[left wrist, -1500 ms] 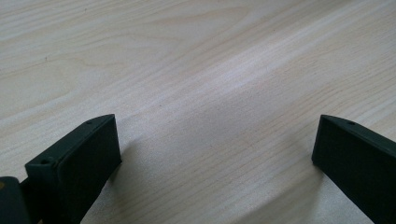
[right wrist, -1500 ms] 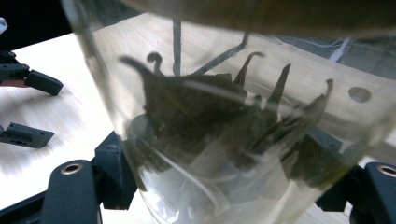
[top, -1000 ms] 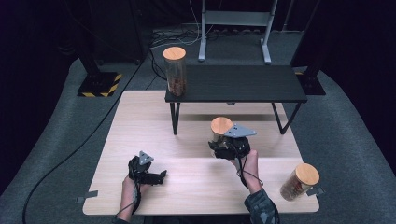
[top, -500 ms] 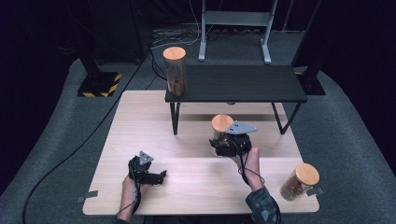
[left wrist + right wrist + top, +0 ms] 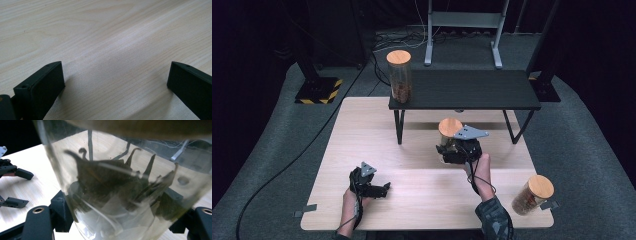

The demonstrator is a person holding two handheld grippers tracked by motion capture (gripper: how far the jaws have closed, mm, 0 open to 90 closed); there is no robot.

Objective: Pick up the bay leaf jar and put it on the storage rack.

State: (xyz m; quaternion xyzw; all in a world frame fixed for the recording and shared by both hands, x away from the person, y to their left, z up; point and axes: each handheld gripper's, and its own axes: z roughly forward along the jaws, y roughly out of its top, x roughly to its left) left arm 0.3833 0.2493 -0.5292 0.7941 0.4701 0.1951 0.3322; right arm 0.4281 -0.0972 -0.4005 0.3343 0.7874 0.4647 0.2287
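My right gripper (image 5: pixel 452 150) is shut on a clear jar (image 5: pixel 450 127) with a round wooden lid, held just in front of the black shelf (image 5: pixel 472 90). In the right gripper view the jar (image 5: pixel 120 195) sits between the two black jaws and holds dark dried leaves. My left gripper (image 5: pixel 386 189) rests low over the wooden table (image 5: pixel 362 135) near its front left, open. In the left gripper view its jaws stand wide apart over bare wood (image 5: pixel 115 37). The left gripper (image 5: pixel 20 188) also appears at the far left of the right gripper view.
A second lidded jar (image 5: pixel 399 75) stands on the left end of the black shelf. A third jar (image 5: pixel 532 195) leans at the table's front right corner. The shelf's thin legs (image 5: pixel 398 127) stand on the table. Dark carpet surrounds the table.
The right gripper with its jar has edged slightly away from the person, toward the shelf. The left gripper has stayed in place.
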